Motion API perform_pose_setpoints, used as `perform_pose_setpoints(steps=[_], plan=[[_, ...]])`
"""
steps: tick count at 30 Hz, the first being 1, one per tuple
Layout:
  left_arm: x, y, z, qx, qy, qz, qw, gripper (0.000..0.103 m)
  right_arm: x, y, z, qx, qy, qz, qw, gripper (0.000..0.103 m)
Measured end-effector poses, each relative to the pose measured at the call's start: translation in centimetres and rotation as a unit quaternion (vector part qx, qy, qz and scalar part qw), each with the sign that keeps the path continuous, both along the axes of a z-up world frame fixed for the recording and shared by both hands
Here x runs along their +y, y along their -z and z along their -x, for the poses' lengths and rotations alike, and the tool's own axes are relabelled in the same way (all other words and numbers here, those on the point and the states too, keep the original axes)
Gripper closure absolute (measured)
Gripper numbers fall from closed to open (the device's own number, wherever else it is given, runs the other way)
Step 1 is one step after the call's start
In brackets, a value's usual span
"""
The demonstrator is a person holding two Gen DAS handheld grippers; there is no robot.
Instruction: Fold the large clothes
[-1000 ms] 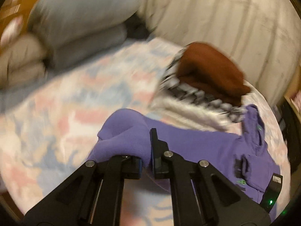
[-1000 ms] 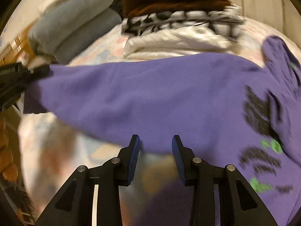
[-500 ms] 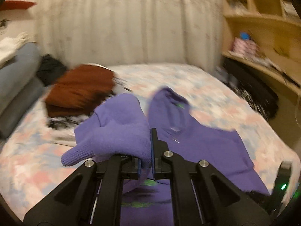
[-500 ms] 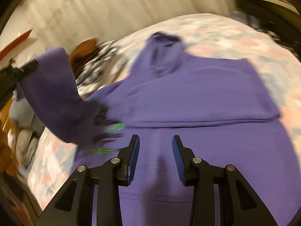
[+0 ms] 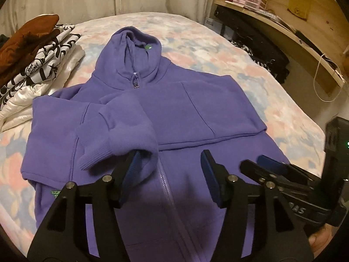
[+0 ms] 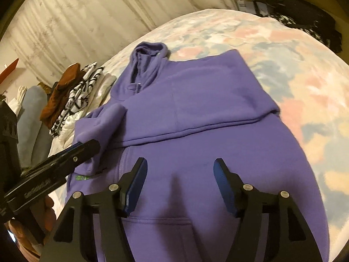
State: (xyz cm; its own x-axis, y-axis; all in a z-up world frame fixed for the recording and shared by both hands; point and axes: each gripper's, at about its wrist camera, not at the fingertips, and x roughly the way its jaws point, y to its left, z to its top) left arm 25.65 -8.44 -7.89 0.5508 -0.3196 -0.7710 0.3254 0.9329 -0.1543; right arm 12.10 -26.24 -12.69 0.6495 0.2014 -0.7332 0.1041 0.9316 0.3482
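Observation:
A purple zip hoodie (image 5: pixel 178 118) lies front up on the bed, hood toward the curtain; it also shows in the right wrist view (image 6: pixel 196 113). Both sleeves are folded across its chest, the left cuff (image 5: pixel 102 155) lying just in front of my left gripper (image 5: pixel 170 168). That gripper is open and empty over the zipper. My right gripper (image 6: pixel 181 179) is open and empty above the lower body of the hoodie. The right gripper's fingers (image 5: pixel 270 166) show at the right of the left wrist view.
A stack of folded clothes (image 5: pixel 32 52), brown on top, sits on the floral bedspread (image 5: pixel 218 43) at the left. Grey pillows (image 6: pixel 32 118) lie beyond it. Wooden shelves (image 5: pixel 283 15) and dark items stand right of the bed. A curtain (image 6: pixel 87 17) hangs behind.
My left gripper carried the left sleeve over the chest, let it go and opened. The right gripper opened wider. Both views now look down the flat hoodie.

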Motion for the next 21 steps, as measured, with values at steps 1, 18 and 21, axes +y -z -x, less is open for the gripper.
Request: perform_pose_setpoints(steps=[1, 18, 21], plan=[[0.4, -0.4, 0.6, -0.001, 0.003, 0.003, 1.0000, 0.047, 0.6, -0.1, -0.3, -0.002, -0.006, 0.002, 1.000, 0.039], [12.7, -0.8, 6.6, 0.016, -0.122, 0.038, 0.9917, 0.045, 13.8, -1.5, -2.7, -0.028, -0.177, 0.122, 0.976, 0.039], [14.8, 0.4, 6.8, 0.035, -0.147, 0.050, 0.9873, 0.045, 17.1, -0.4, -3.4, -0.028, -0.219, 0.177, 0.959, 0.039]])
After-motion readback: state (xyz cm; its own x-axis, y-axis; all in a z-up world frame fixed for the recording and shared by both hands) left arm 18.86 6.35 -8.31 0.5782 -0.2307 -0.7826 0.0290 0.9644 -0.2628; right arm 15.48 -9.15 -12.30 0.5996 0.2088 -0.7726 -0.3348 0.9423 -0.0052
